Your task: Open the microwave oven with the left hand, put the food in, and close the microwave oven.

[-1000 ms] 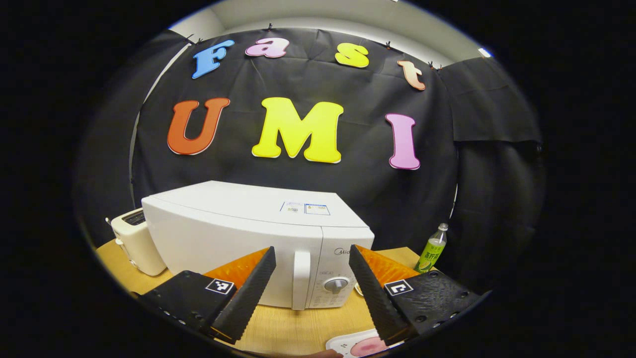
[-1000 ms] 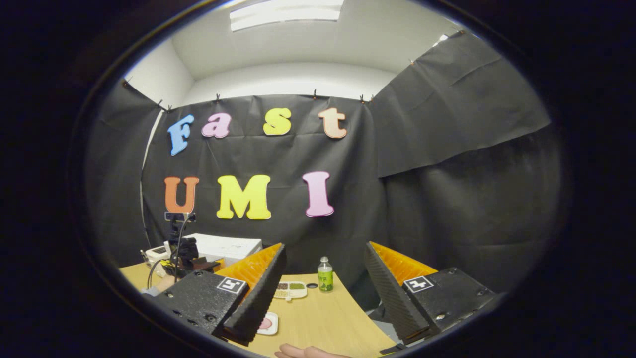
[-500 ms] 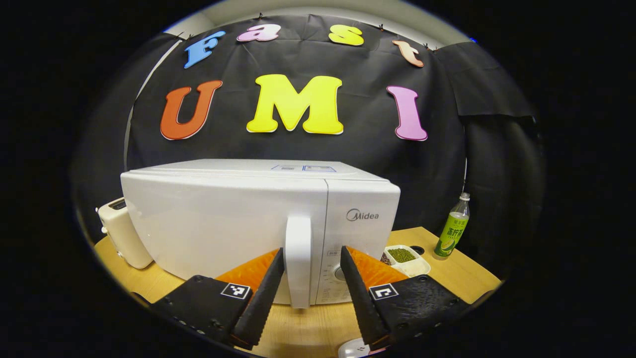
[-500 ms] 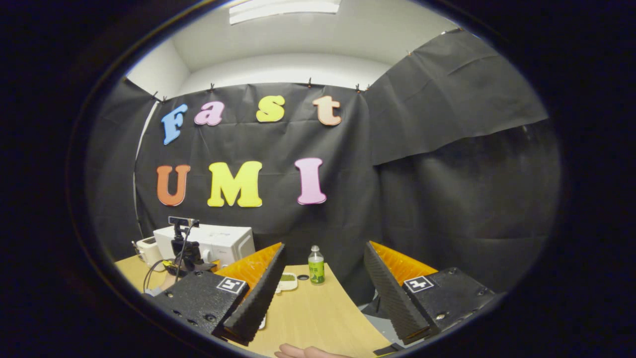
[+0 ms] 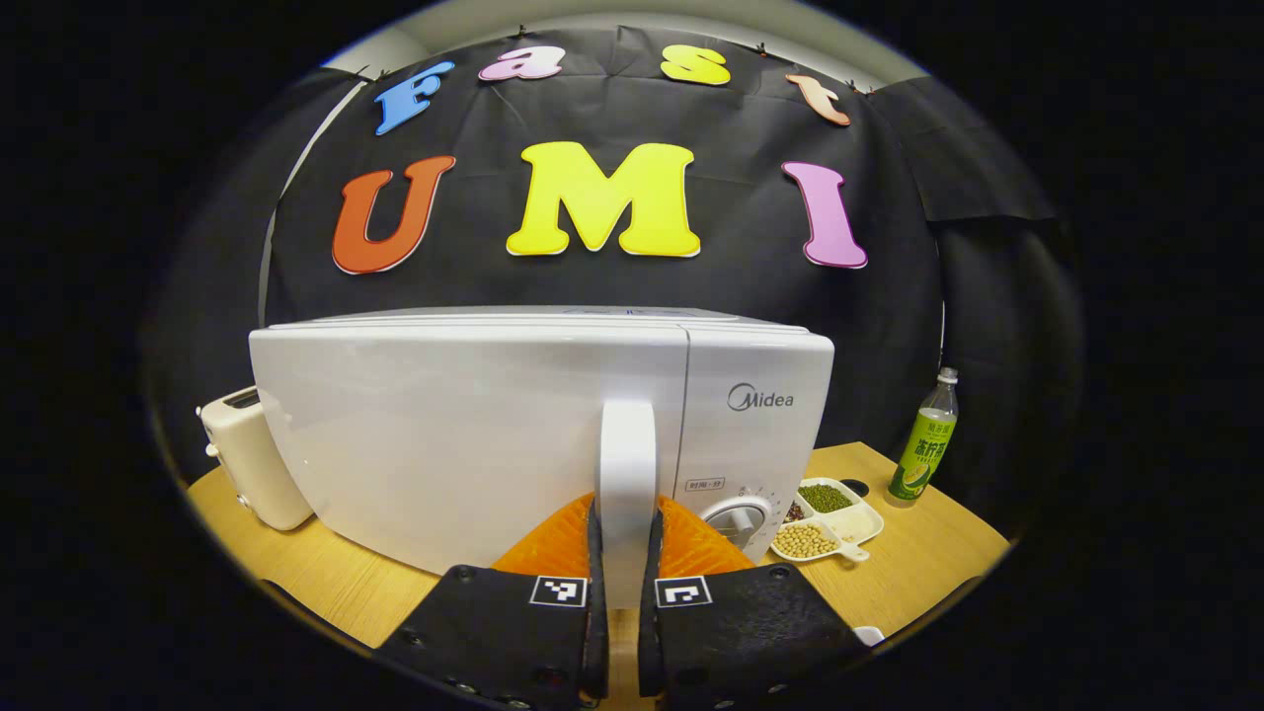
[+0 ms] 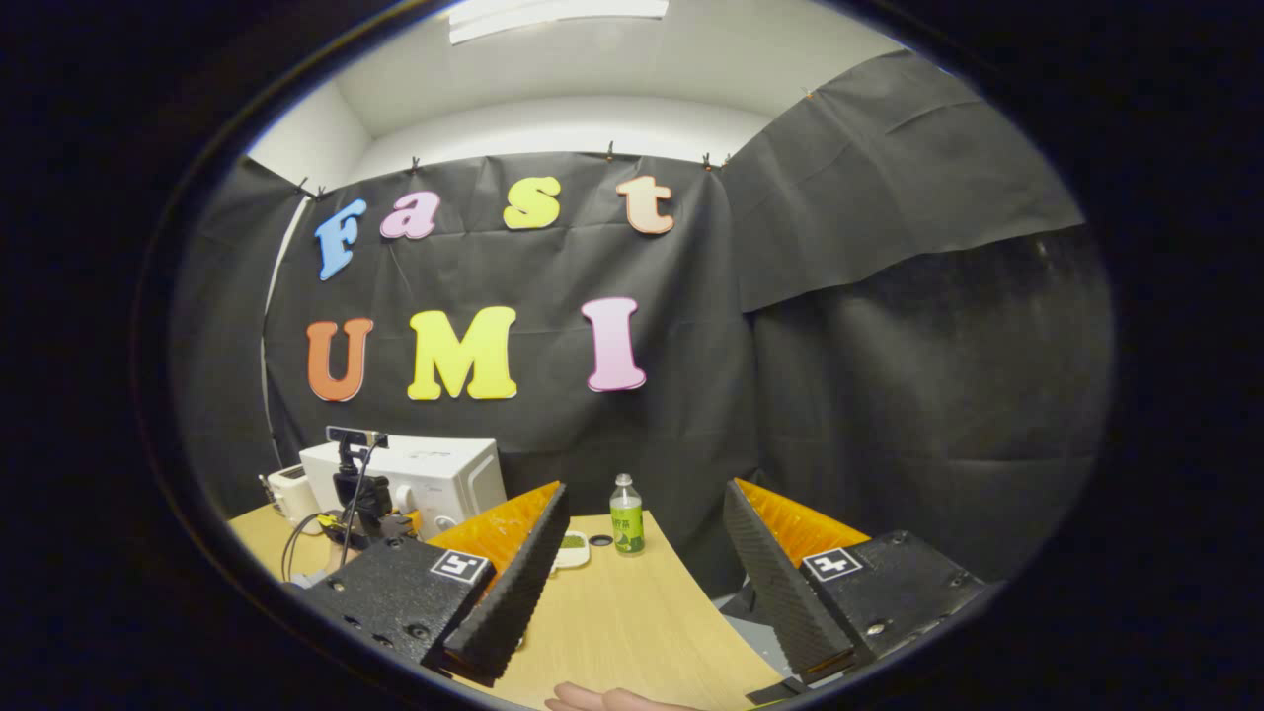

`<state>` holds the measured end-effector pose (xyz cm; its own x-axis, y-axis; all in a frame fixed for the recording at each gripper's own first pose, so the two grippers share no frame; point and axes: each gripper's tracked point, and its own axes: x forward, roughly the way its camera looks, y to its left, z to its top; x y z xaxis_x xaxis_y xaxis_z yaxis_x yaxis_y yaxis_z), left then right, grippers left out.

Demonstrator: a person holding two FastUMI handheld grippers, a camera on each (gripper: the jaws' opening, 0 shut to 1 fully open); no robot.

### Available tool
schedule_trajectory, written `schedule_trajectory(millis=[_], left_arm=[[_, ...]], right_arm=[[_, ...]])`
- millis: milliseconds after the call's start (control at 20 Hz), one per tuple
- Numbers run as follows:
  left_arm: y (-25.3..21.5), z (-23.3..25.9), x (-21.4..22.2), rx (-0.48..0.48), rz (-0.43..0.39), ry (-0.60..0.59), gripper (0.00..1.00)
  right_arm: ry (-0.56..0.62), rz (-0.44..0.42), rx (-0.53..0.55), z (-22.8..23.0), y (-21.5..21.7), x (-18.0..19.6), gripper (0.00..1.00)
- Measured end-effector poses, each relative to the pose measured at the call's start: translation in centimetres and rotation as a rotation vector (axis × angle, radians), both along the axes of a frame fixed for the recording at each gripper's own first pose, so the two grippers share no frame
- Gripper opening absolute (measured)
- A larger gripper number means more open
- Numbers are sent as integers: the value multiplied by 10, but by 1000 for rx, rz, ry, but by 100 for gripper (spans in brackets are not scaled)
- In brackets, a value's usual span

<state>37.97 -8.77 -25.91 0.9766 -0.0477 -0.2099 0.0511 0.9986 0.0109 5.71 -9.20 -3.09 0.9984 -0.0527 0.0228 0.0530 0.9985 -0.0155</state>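
White and stiff, the microwave door handle (image 5: 626, 484) was clamped by the left tool (image 5: 620, 563); the smooth plastic looked slippery. The right tool (image 6: 637, 563) was released.

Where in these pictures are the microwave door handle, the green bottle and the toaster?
microwave door handle (image 5: 626, 464): left gripper view, middle of its white upright bar.
green bottle (image 5: 920, 449): left gripper view, on its label.
toaster (image 5: 247, 464): left gripper view, on its cream side wall.
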Motion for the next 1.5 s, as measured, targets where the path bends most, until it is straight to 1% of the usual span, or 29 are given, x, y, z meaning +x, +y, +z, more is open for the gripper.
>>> schedule_trajectory(millis=[50,100,150,200,250,300,350,400,450,500,550,600,650,700,750,800,950,1050,1100,1150,1200,1250,1300,1350,1400,1450,1500], left_arm=[[0,-2,3,8,2,-5,0],[3,-5,-2,11,-1,0,0],[3,-5,-2,-3,-3,-1,0],[2,-5,-3,-10,-10,10,0],[2,-6,-6,-19,-13,12,0],[4,0,-15,-17,-15,-1,0],[6,-3,-23,-2,-24,-3,0],[8,0,-38,11,-45,-23,7],[11,0,-50,-8,-58,-29,0],[16,-2,-65,-39,-72,-18,0],[21,-1,-76,-54,-87,-22,0],[25,-2,-86,-50,-98,-13,0],[31,0,-97,-31,-107,-18,0],[37,0,-108,-19,-109,-19,0],[43,2,-119,-12,-117,-20,0],[49,1,-128,-10,-123,-20,0],[70,0,-155,-21,-127,-4,0],[88,1,-174,3,-119,-6,0],[98,1,-183,18,-109,-5,0],[109,3,-195,32,-100,-8,7],[121,2,-205,43,-87,-10,7],[136,3,-214,38,-67,-11,7],[151,3,-224,30,-45,-7,7],[170,3,-234,26,-14,-8,10],[185,5,-244,17,13,-14,10],[199,12,-256,4,37,-27,15],[220,13,-267,6,90,-38,18]], right_arm=[[-3,-3,1,0,-2,-1,100],[-6,-10,2,0,-5,-2,100],[-8,-17,1,-1,-8,-2,91],[-8,-19,0,0,-8,-2,100],[-7,-17,2,-2,-8,-2,100],[-5,-15,3,-3,-8,-2,91],[-3,-14,5,-3,-9,-2,100],[0,-14,8,-4,-9,-2,91],[-1,-11,10,-5,-9,-3,91],[-1,-9,15,-5,-8,-3,91],[0,-8,21,-7,-6,-3,100],[4,-5,27,-8,-4,-3,100],[10,-1,32,-10,0,-4,91],[16,3,36,-12,4,-4,100],[21,8,38,-14,8,-5,91],[23,14,37,-15,13,-6,100],[20,28,27,-17,28,-12,100],[24,44,24,-19,41,-15,100],[28,51,24,-20,46,-16,91],[32,58,23,-22,51,-16,91],[37,63,23,-24,56,-16,100],[42,71,25,-26,62,-16,91],[46,79,26,-28,68,-15,100],[51,86,27,-31,73,-14,100],[58,93,28,-33,79,-12,91],[66,102,26,-37,86,-10,91],[74,111,22,-40,93,-8,91]])
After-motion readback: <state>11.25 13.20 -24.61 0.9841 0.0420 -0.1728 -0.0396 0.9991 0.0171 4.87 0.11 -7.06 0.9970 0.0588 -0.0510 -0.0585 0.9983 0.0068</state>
